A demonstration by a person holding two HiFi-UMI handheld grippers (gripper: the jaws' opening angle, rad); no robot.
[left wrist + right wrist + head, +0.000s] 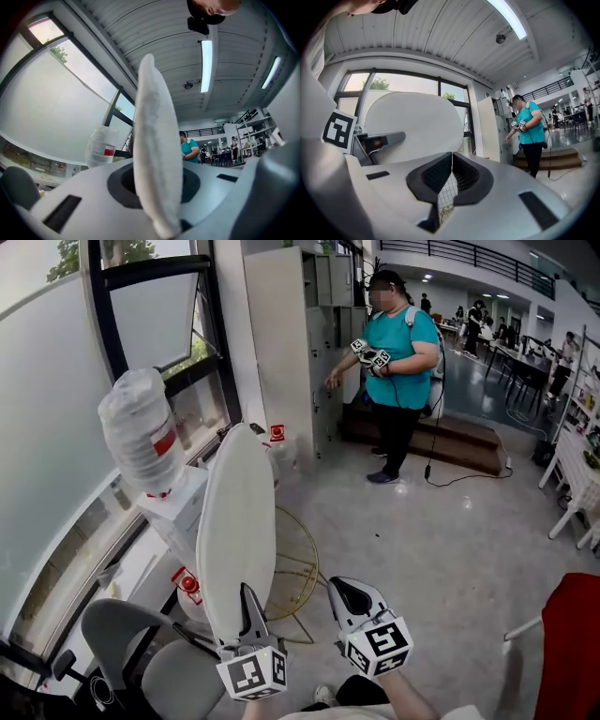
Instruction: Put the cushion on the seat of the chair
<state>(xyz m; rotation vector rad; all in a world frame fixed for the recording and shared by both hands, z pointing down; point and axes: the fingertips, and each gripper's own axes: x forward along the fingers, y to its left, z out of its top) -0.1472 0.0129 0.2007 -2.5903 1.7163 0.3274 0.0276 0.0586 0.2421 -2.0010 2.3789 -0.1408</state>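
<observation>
The left claw [249,610] pinches the white cushion [236,540] upright by its lower edge, near the grey chair's seat [183,679] but not on it; the right claw [345,594] is closed, empty; tip the cushion flat, centre it over the seat, then lower.

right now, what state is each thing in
cushion: upright on edge, clamped at its lower end, not yet on the chair
left gripper: shut on the cushion
right gripper: shut, nothing in it
chair: seat bare
water bottle: upside down on the dispenser
</observation>
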